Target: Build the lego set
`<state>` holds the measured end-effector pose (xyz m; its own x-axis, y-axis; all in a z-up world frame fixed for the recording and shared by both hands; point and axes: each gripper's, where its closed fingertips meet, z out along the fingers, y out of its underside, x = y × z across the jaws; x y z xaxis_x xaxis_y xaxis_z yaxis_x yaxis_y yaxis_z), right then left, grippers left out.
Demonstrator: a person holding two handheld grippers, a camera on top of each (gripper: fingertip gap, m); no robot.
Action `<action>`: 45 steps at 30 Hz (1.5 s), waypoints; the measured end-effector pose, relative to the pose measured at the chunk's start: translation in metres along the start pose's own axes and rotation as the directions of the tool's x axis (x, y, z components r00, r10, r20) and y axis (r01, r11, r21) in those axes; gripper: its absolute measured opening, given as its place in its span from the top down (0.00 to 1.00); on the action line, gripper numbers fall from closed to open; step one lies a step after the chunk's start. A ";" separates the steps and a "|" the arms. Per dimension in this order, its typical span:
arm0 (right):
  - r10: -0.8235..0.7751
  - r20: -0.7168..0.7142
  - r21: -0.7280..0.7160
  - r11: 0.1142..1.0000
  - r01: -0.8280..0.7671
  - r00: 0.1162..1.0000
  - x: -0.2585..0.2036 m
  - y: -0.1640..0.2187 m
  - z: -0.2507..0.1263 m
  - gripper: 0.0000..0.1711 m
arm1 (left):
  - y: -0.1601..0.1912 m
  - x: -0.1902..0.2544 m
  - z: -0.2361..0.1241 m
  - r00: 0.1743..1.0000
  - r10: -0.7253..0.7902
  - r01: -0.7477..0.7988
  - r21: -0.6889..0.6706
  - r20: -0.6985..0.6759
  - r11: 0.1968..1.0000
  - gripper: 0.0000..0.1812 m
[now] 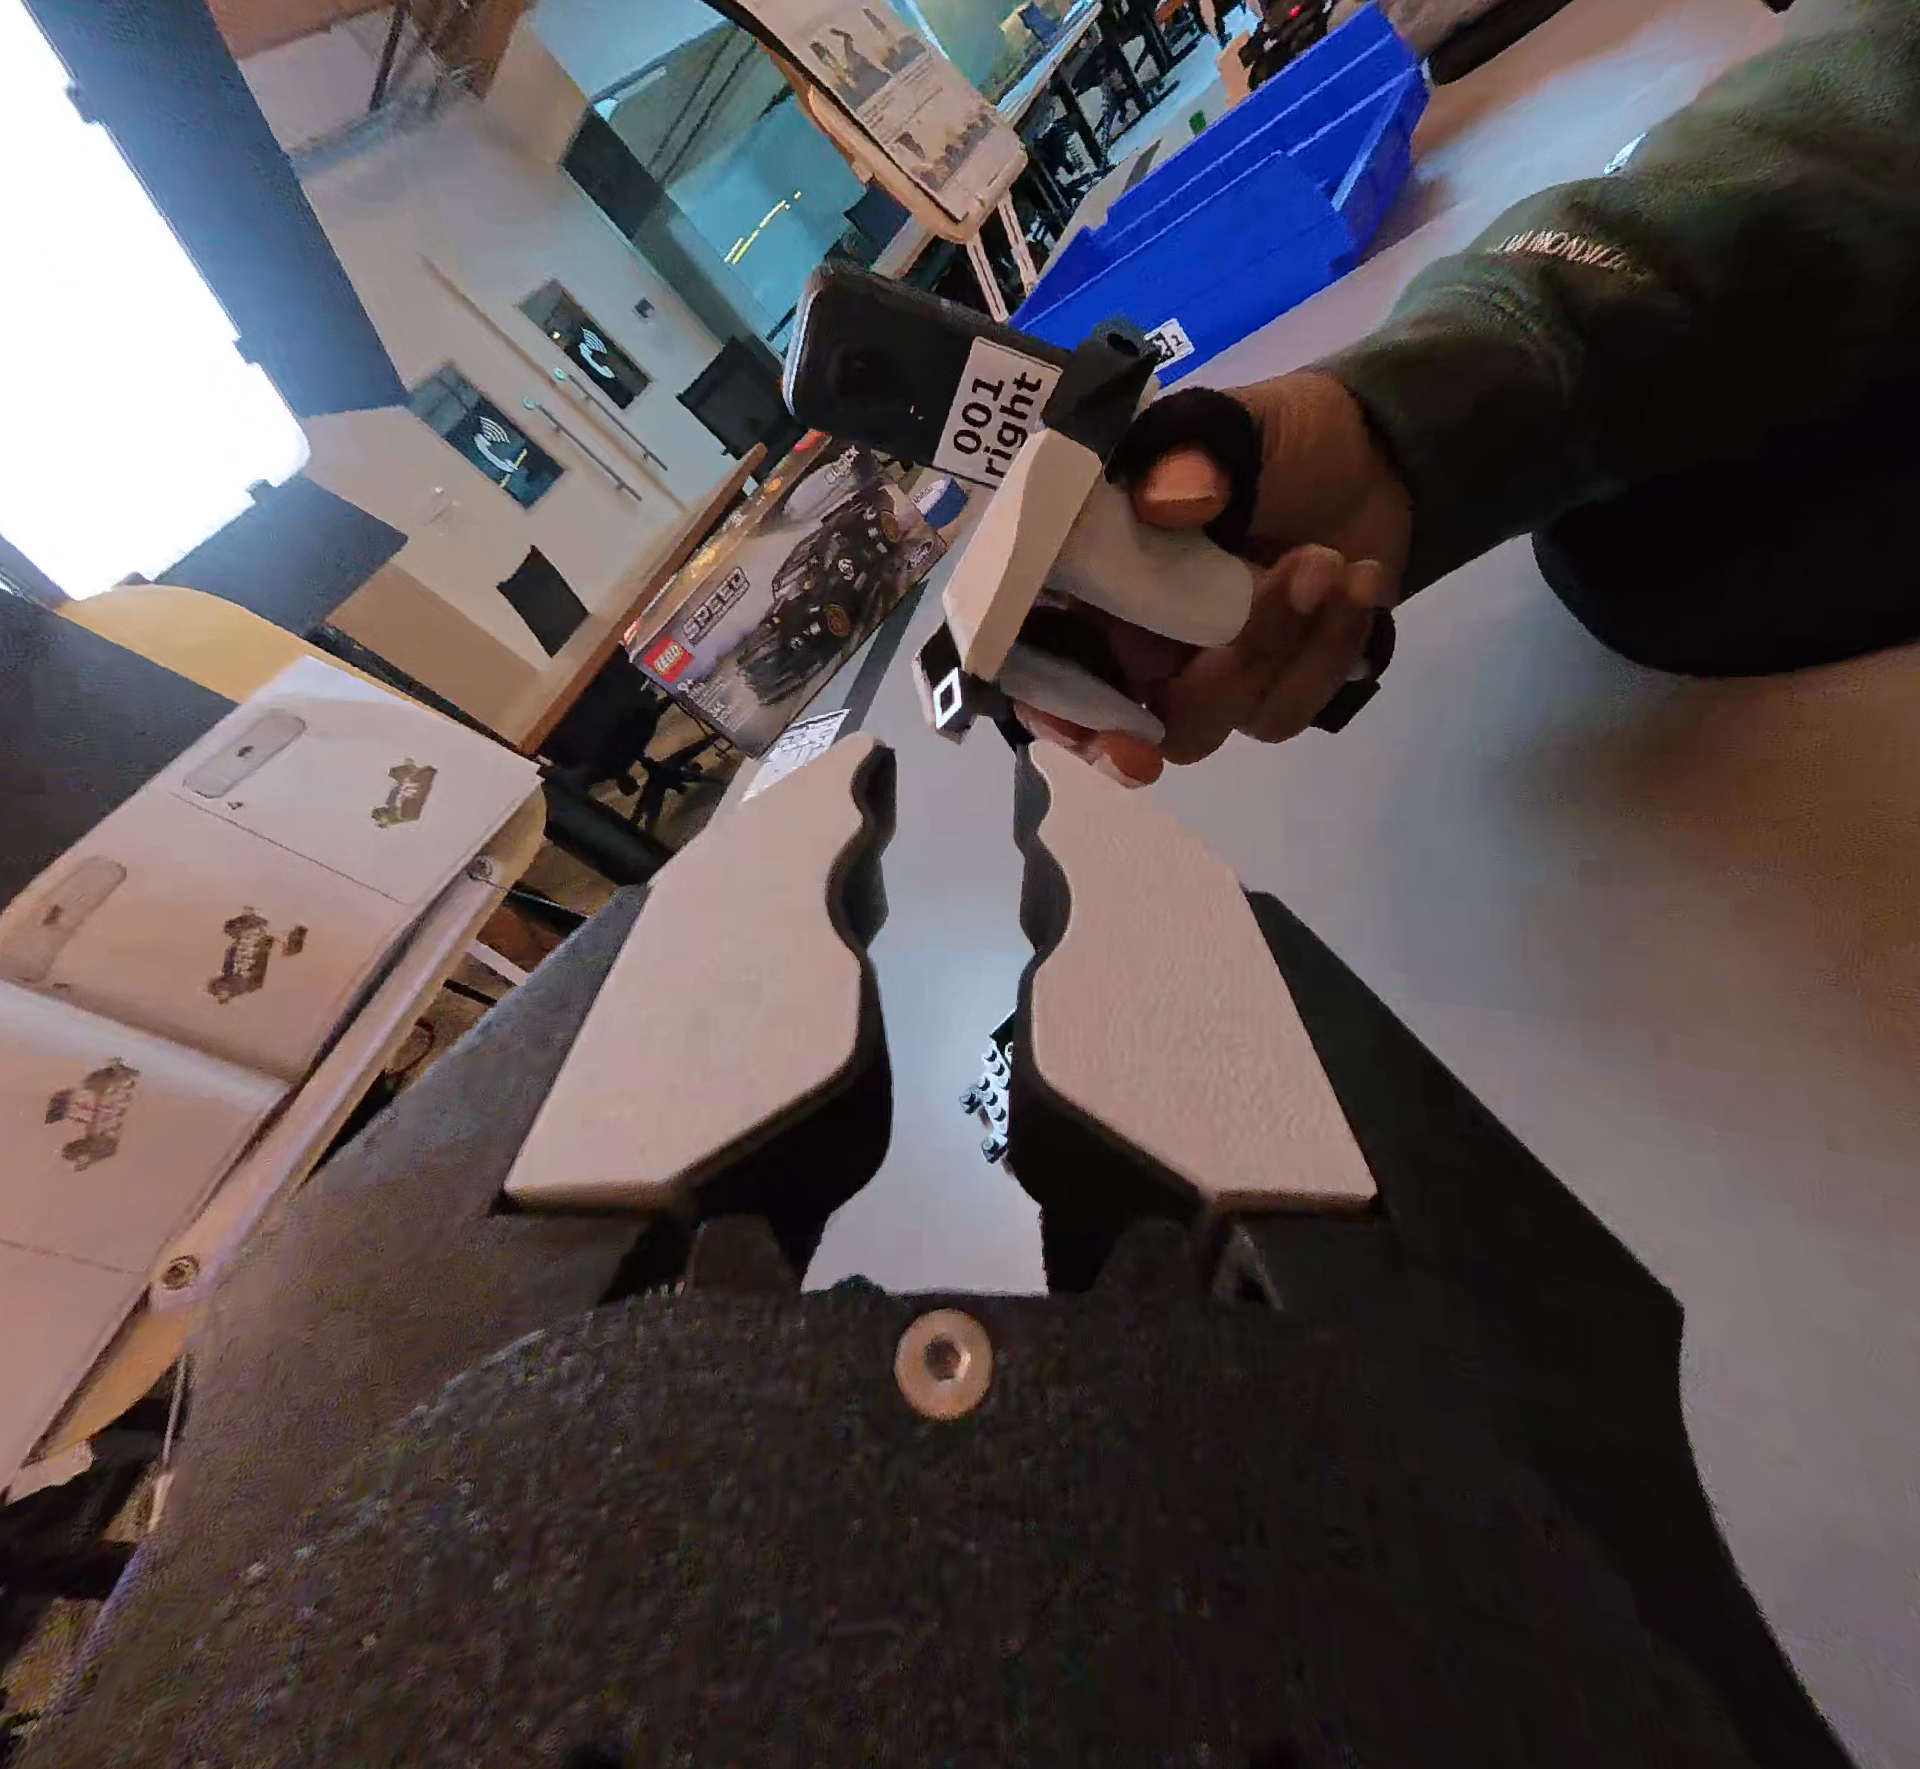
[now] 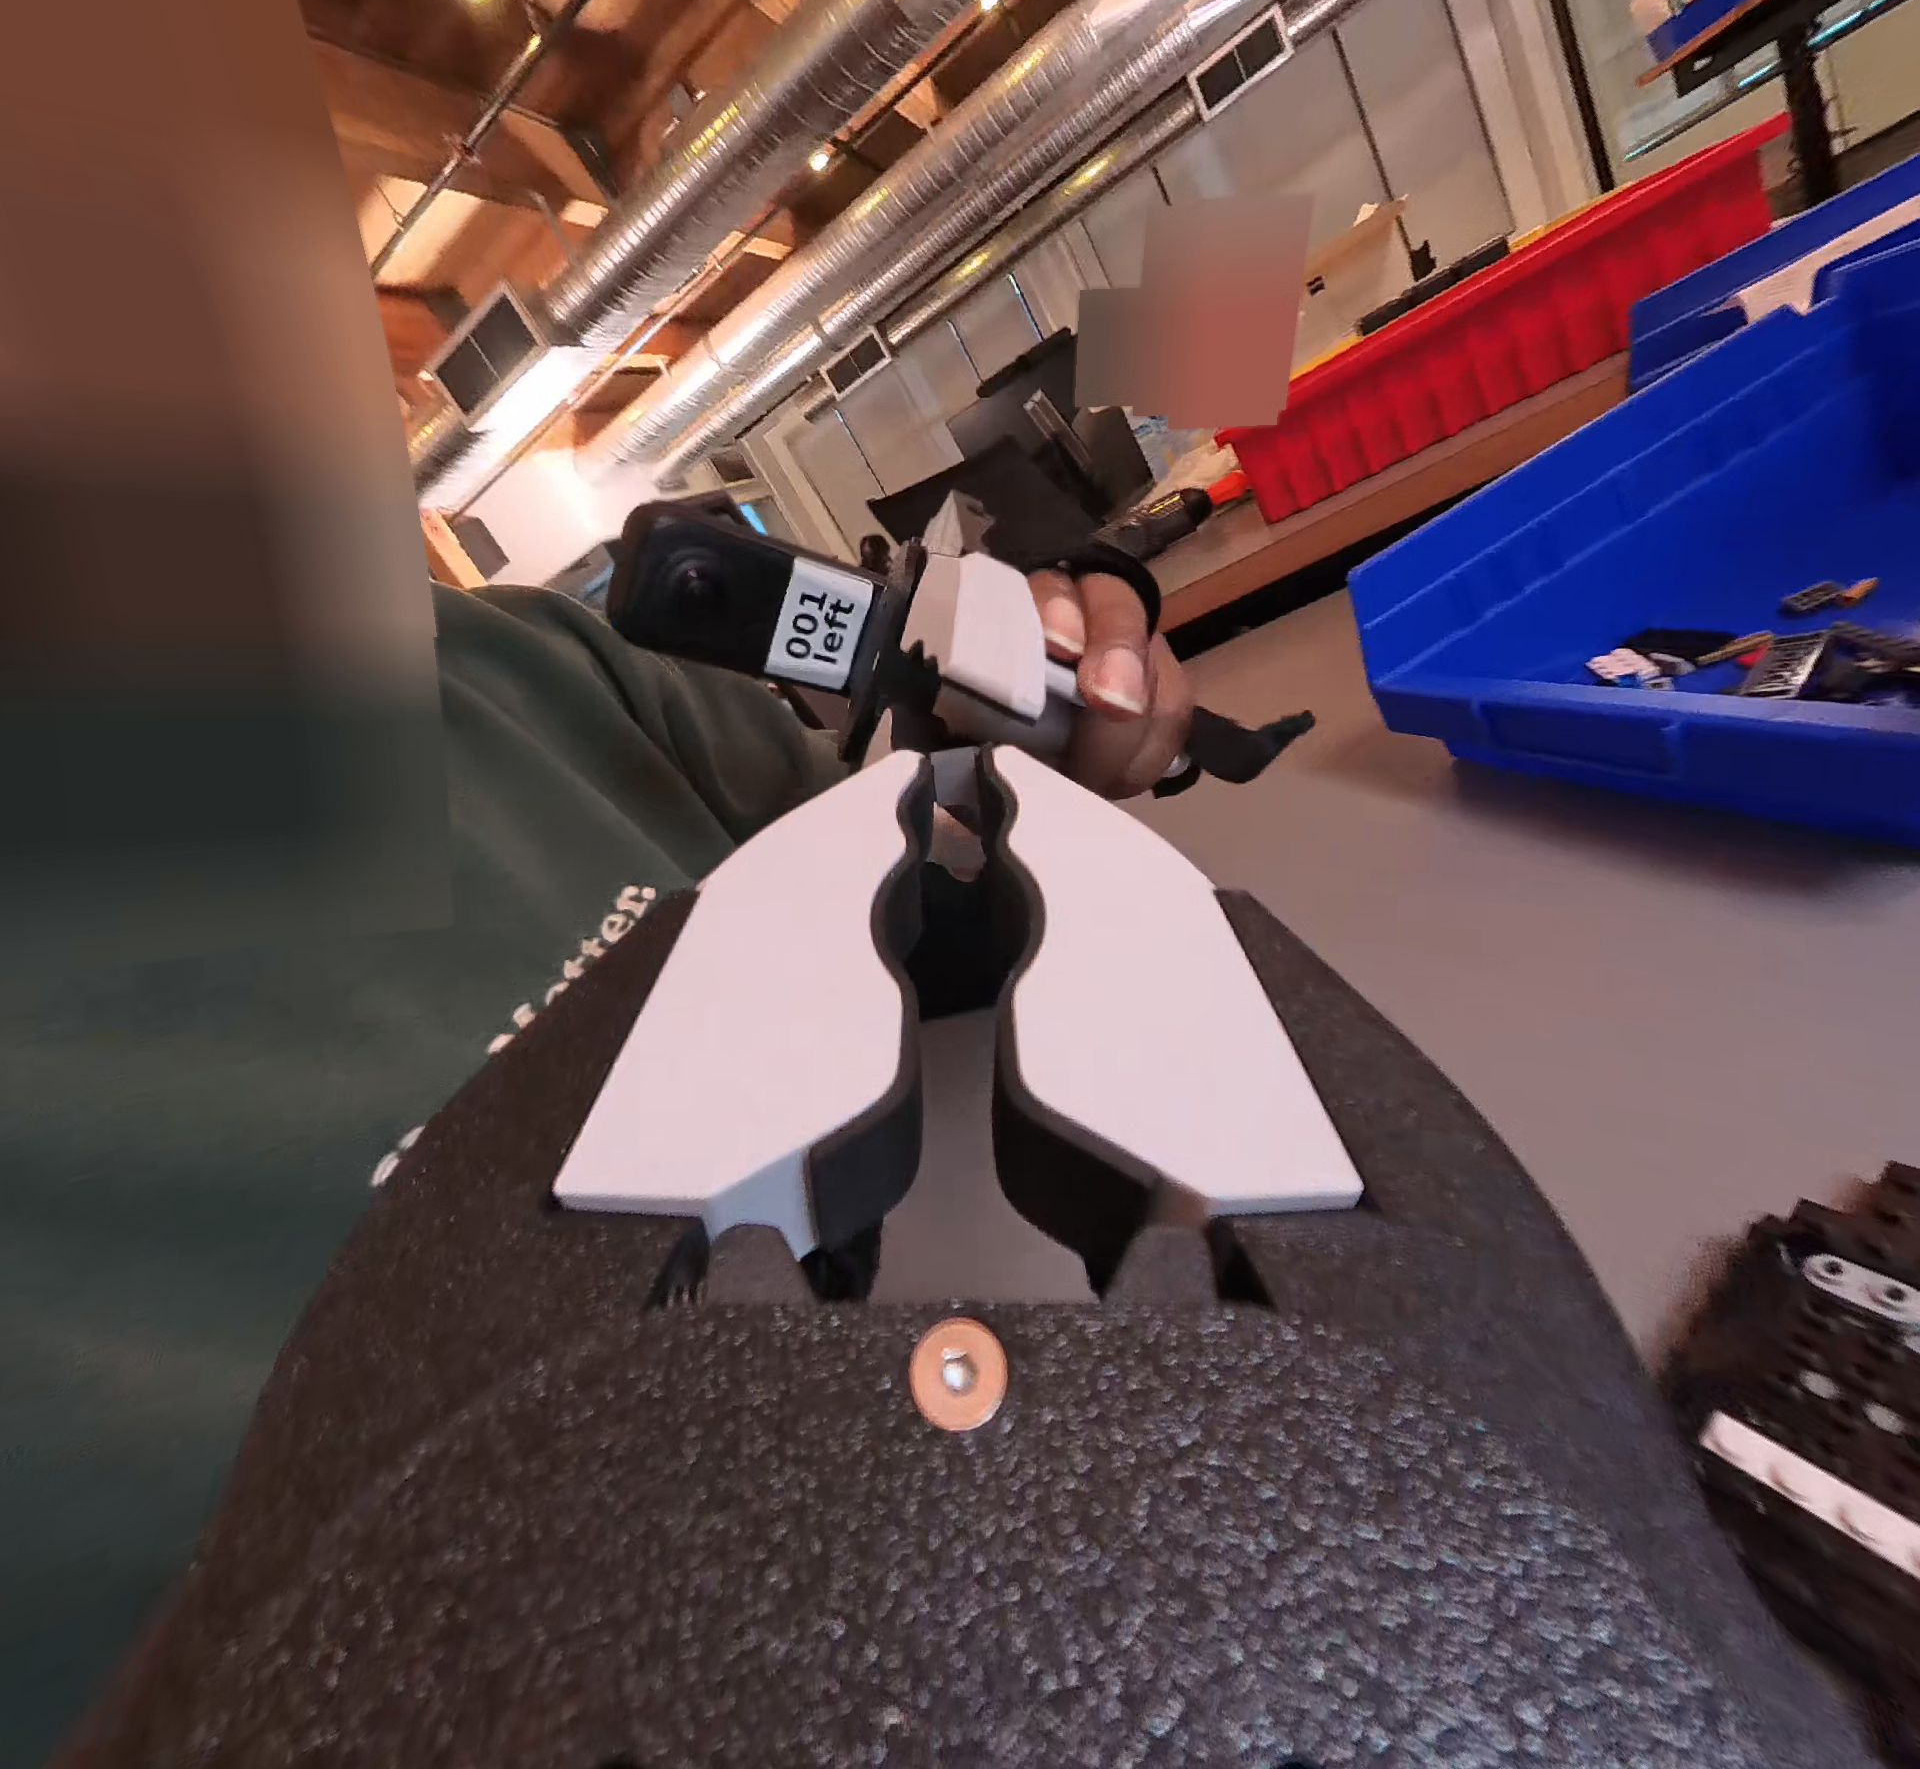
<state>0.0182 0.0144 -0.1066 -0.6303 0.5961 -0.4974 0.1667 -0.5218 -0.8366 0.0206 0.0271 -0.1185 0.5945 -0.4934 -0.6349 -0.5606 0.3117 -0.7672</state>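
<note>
showing only in right view: blue bin [image 2: 1558, 680] w/ bricks; both hand-held grippers slightly spread, empty.

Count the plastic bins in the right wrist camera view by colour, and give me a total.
Blue bins: 2 (the near one with loose pieces, and one behind it)
Red bin: 1
Total: 3
Not counted: a far blue shape on a desk, too small to tell.

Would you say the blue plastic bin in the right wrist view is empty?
No, the blue plastic bin holds a scatter of small dark building-brick pieces on its floor.
</note>
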 end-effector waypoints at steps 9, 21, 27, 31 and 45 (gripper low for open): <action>0.084 0.004 0.003 0.996 -0.084 0.996 0.005 0.003 0.003 0.96 | -0.002 0.003 0.001 0.995 0.095 -0.096 0.010 0.032 0.995 0.94; -0.139 -0.181 0.054 0.987 0.151 0.974 0.022 -0.021 -0.024 0.87 | 0.034 -0.049 -0.015 0.935 -0.349 0.347 0.048 0.063 0.937 0.94; -0.386 -0.517 -0.193 0.922 0.335 0.764 0.069 -0.020 -0.056 0.87 | 0.185 -0.110 -0.056 0.682 -0.457 0.697 -0.318 0.571 0.643 0.81; -0.393 -0.572 -0.262 0.919 0.294 0.720 0.087 -0.011 -0.066 0.88 | 0.212 -0.103 -0.067 0.606 -0.530 0.787 -0.347 0.593 0.511 0.67; -0.537 -0.582 -0.636 0.768 0.069 0.611 0.128 0.058 -0.072 0.70 | 0.157 -0.060 -0.027 0.868 -0.406 0.491 -0.368 0.287 0.789 1.00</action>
<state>0.0017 0.1046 -0.2357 -0.0329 0.9994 0.0118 0.5675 0.0284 -0.8229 -0.1184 0.0838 -0.1987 0.9088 -0.3220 -0.2654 -0.3628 -0.2954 -0.8838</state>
